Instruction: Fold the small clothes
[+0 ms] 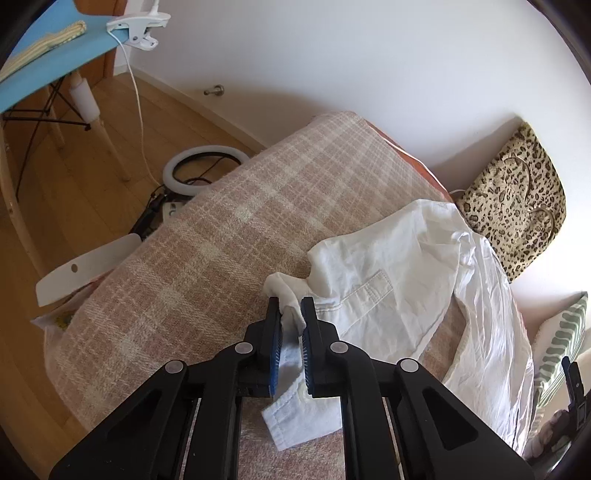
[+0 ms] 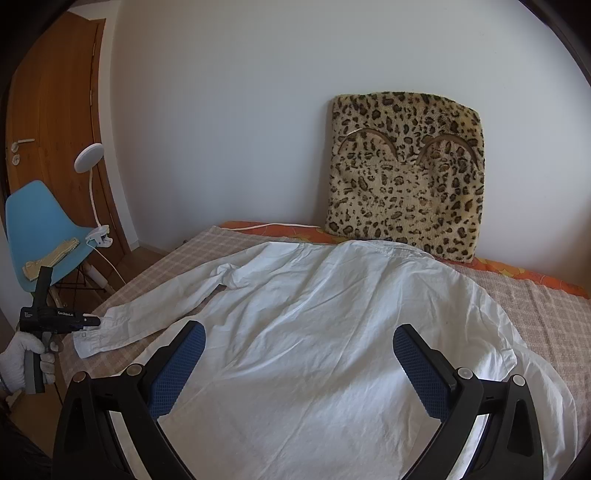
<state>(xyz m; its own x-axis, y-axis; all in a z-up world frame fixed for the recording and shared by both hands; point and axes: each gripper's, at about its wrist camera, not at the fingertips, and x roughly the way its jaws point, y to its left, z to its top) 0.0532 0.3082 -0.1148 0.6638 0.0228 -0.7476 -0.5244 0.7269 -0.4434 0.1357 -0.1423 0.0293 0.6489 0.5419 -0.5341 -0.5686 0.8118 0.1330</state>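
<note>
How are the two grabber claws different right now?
The left gripper is shut, pinching the white shirt by its sleeve cuff; the right gripper is wide open, holding nothing. The left sits at the shirt's edge; the right hovers over its middle. Both have black arms and blue pads.

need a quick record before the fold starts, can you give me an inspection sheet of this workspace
surface: bed with a plaid blanket, an orange sheet showing at the wall edge.
job's things: white shirt spread out, one sleeve stretched towards the left gripper.
clutter: leopard cushion against the wall; striped pillow at the bed edge.
grippers: left gripper shut on the sleeve cuff; right gripper open above the shirt, holding nothing.
cables: white cord hanging from a clip lamp down to the floor.
surroundings: blue chair, wooden door, ring light on the wooden floor.
</note>
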